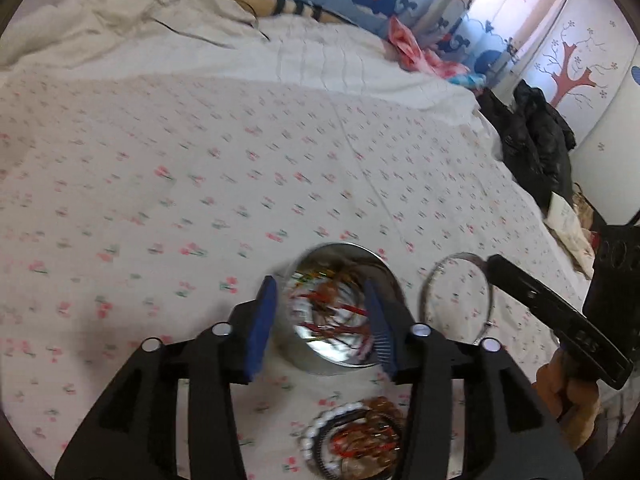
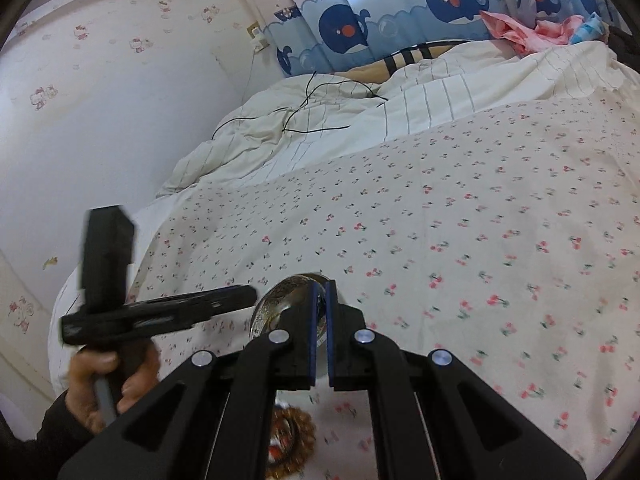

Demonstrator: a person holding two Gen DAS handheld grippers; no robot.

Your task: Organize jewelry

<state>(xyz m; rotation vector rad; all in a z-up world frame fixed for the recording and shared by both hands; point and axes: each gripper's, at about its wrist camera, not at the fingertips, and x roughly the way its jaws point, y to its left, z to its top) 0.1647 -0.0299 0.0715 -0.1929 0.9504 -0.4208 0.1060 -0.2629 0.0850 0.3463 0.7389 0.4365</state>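
A round metal tin point(image 1: 340, 312), open and already filled with a tangle of red and brown jewelry, is seen at lower centre of the left wrist view, standing on the cherry-print bed sheet point(image 1: 200, 184). The left hand-held gripper point(image 1: 320, 322) is held with its blue pads partly apart on either side of the tin, and no contact with the wall can be made out through the blur. If the pads were closed off-centre, the tin could be tipped on the soft sheet and its contents spilled. The tin's clear-centred lid point(image 1: 456, 300) is seen to the right of the tin, its far rim pinched in the nearly closed right hand-held gripper point(image 2: 320, 332). Such an edge grip is judged weak, so the lid could swing or slip out. A heap of bracelets point(image 1: 356, 436), one of white beads, lies on the sheet at the lower edge of the frame, just below the tin, and could be pressed into the bedding or snagged by a lowered gripper. The left hand-held gripper is pointed steeply downward at the tin; the right is angled less steeply, and in its view, at lower left, the person's left hand point(image 2: 108, 384) is wrapped around the other gripper's handle.
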